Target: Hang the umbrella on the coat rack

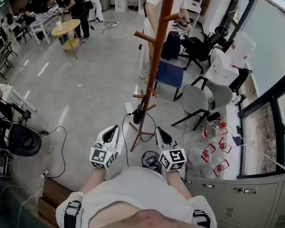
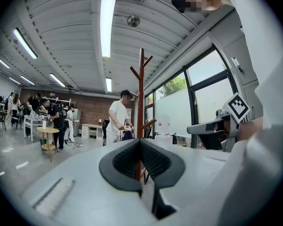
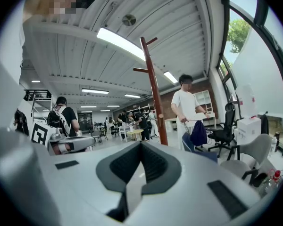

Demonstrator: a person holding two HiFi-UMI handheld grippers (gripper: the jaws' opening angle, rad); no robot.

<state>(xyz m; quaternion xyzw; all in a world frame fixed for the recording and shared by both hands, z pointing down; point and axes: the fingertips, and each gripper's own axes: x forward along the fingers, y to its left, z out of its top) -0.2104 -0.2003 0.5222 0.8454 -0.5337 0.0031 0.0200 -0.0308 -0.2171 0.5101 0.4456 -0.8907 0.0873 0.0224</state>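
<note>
A wide workroom with a pale grey polished floor, a brick back wall and long ceiling strip lights fills every view. In the head view, windows run down the right edge of the frame. The reddish-brown wooden coat rack point(image 1: 154, 65) stands in the centre of that frame, its pole upright on splayed feet with short pegs angled off it.

Low on the pole, beside the lower pegs, hangs a short black folded bundle point(image 1: 138, 114) that appears to be the umbrella. It is too small to make out more.

A person in a white shirt point(image 1: 168, 4) stands behind the rack at top centre, next to a blue chair point(image 1: 170, 74). A grey moulded chair point(image 1: 194, 101) sits to the right of the rack. A round yellow wooden table point(image 1: 65, 27) is at upper left.

At the bottom of the frame both white hand-held grippers point towards the rack's base, well short of it. The left gripper point(image 1: 115, 128) has its dark pads pressed together with nothing between them. The right gripper point(image 1: 160, 129) is likewise closed and empty. Each gripper view shows the rack's pole rising behind the joined tips.
</note>
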